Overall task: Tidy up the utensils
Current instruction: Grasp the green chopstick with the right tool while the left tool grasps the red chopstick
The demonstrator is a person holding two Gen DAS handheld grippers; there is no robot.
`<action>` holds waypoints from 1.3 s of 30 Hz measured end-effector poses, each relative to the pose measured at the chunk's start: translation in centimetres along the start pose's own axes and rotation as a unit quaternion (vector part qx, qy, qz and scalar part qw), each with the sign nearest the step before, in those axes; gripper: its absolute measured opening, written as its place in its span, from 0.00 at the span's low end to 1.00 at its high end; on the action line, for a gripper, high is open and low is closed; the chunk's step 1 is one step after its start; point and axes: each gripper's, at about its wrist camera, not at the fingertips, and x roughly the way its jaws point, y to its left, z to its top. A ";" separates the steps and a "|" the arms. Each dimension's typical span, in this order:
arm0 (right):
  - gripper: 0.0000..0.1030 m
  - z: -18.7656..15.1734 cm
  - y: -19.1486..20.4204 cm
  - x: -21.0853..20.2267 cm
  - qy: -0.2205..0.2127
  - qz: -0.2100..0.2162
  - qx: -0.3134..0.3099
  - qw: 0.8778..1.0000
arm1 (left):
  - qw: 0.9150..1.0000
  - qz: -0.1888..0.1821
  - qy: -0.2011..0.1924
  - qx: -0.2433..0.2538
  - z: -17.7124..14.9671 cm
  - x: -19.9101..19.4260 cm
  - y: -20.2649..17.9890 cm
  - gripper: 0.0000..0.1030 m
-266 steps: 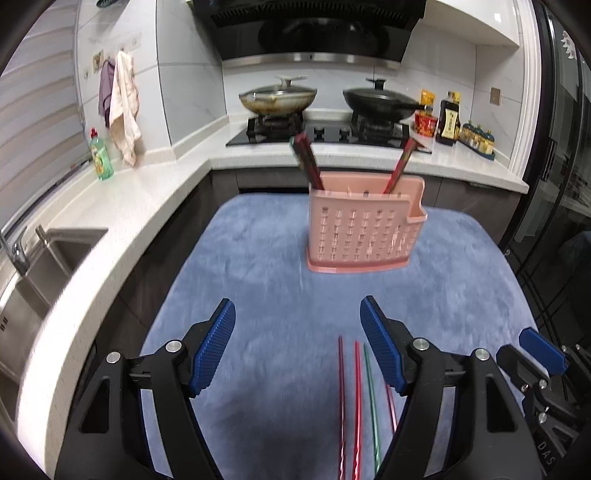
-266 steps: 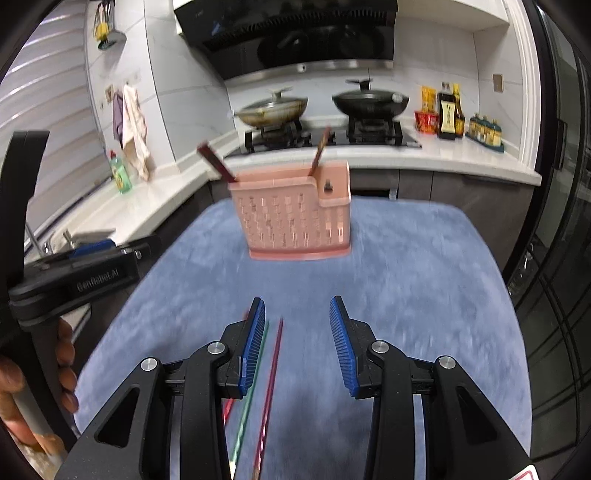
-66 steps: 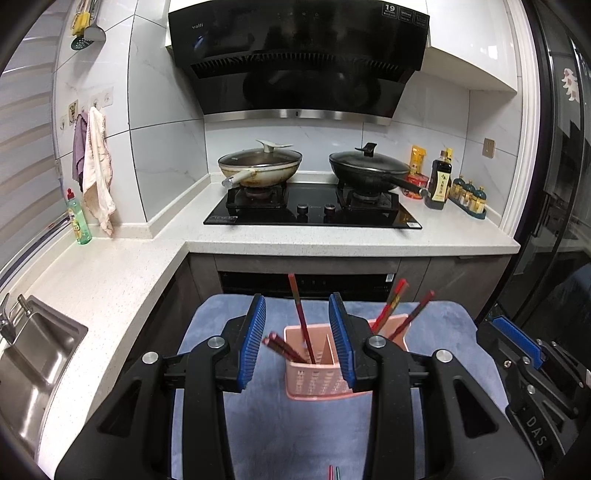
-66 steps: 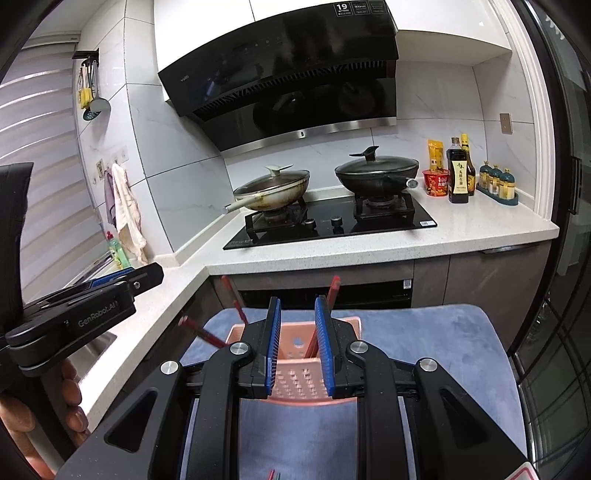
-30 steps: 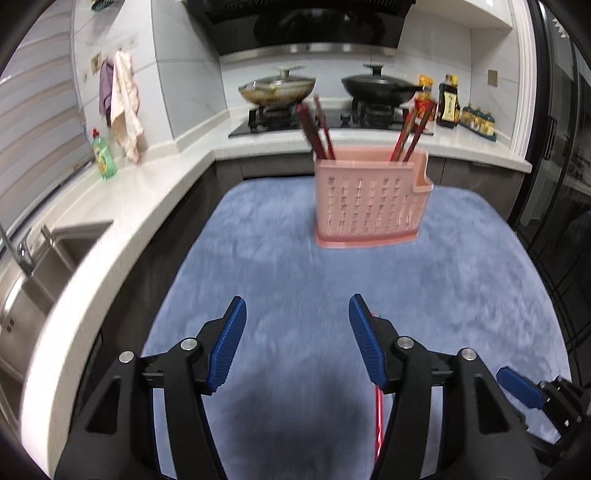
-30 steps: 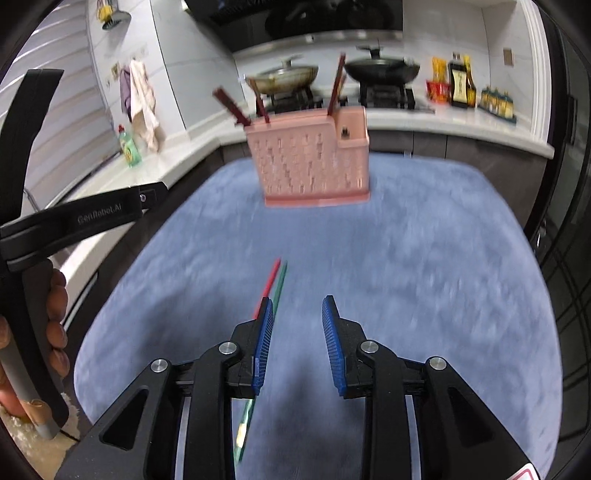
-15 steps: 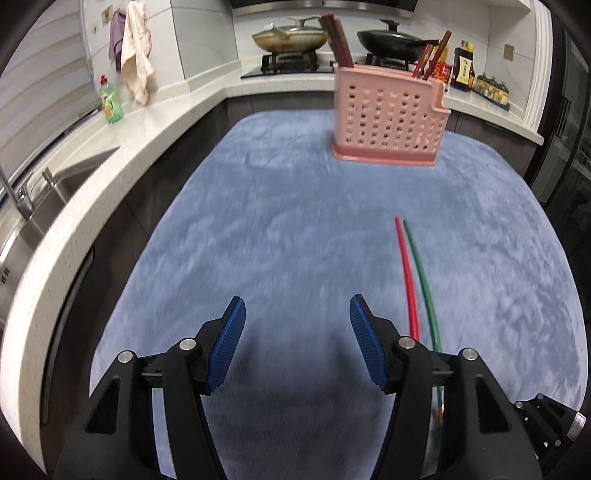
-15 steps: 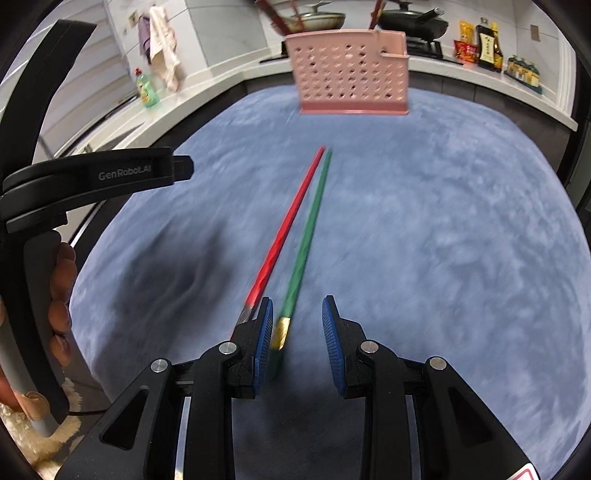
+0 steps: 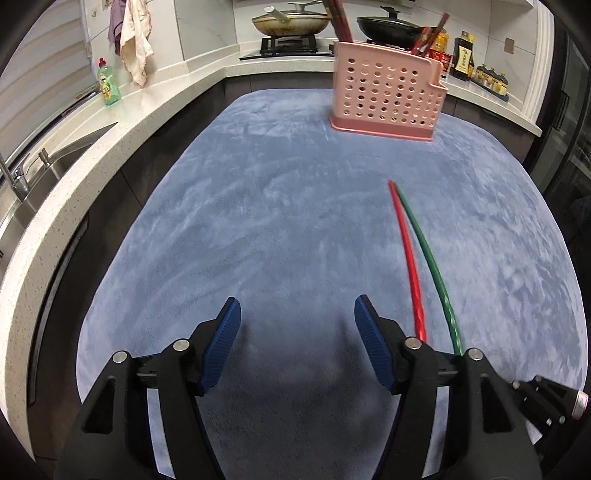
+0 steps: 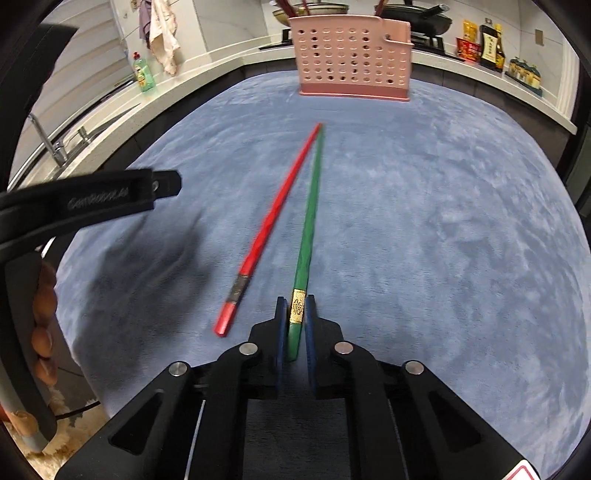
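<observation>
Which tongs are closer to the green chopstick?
Right. The right tongs are closing around the green chopstick at its gold band; the left tongs are opening over bare mat beside it.

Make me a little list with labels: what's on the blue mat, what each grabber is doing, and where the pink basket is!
surface: blue mat
loose on mat: red chopstick
right gripper: fingers closing on the green chopstick, by its gold band
left gripper: opening, nothing between its fingers, red chopstick lies to its right
pink basket: upright at the mat's far end, dark red chopsticks standing in it
behind: stove with two pans
</observation>
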 end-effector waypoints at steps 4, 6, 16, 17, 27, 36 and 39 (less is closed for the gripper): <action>0.07 0.1 -2.1 -0.5 -0.009 -0.014 0.034 0.999 | 1.000 -0.015 0.002 0.008 -0.6 -0.2 -0.8 0.66; 0.07 0.2 -3.4 -0.9 -0.013 -0.023 0.055 0.998 | 1.000 -0.028 0.005 0.010 -1.0 -0.4 -1.5 0.69; 0.07 -0.5 -5.8 -2.0 -0.024 -0.034 0.093 0.995 | 0.997 -0.056 0.027 0.053 -3.0 0.1 -5.3 0.75; 0.07 -0.5 -5.7 -2.0 -0.024 -0.034 0.092 0.995 | 0.997 -0.054 0.028 0.056 -3.2 0.2 -5.6 0.75; 0.07 -0.5 -5.5 -2.1 -0.027 -0.032 0.090 0.995 | 0.994 -0.066 0.066 0.048 -4.1 1.4 -5.4 0.58; 0.07 -0.5 -5.4 -2.3 -0.030 -0.031 0.091 0.995 | 0.995 -0.071 0.062 0.041 -4.2 1.0 -4.8 0.16; 0.07 -0.5 -5.3 -2.5 -0.033 -0.031 0.090 0.995 | 0.994 -0.075 0.063 0.043 -4.1 1.0 -4.9 0.09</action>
